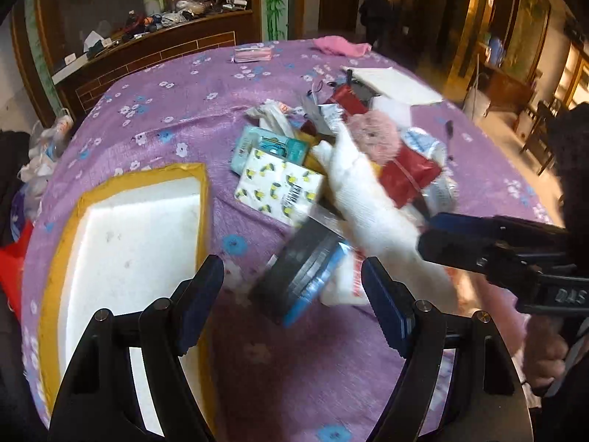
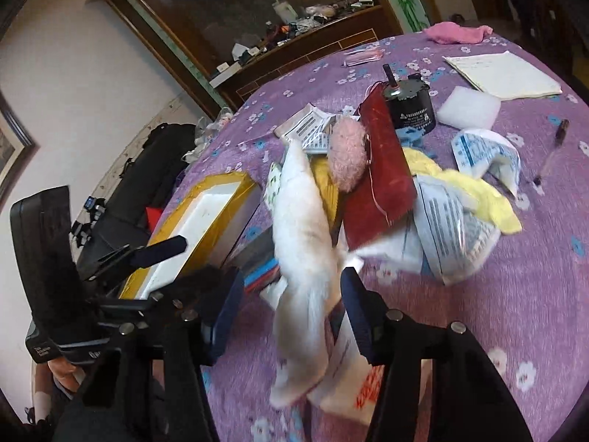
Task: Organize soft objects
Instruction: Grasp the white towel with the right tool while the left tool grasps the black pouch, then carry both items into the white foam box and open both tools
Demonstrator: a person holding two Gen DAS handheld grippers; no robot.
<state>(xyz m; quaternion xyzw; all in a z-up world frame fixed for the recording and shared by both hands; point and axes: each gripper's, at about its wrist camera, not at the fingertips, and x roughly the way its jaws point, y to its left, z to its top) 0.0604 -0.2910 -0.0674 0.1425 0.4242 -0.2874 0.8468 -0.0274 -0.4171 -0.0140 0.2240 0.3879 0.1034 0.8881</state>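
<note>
A white glove (image 1: 362,199) lies draped over a pile on the purple flowered tablecloth (image 1: 154,125). In the right wrist view the glove (image 2: 305,258) hangs between the open jaws of my right gripper (image 2: 291,316), blurred; I cannot tell if it is touched. A pink fluffy toy (image 2: 348,153) rests on a red pouch (image 2: 383,184), beside a yellow cloth (image 2: 478,195). My left gripper (image 1: 292,294) is open and empty above a dark blue-edged box (image 1: 302,276). The right gripper (image 1: 489,246) enters the left wrist view from the right.
A white foam box with a yellow taped rim (image 1: 125,228) stands at the left. Tissue packs (image 1: 279,184), a black motor (image 2: 408,103), a notebook (image 2: 504,73), a pen (image 2: 552,151), a white foam pad (image 2: 471,107) and a pink cloth (image 2: 456,33) lie around the table.
</note>
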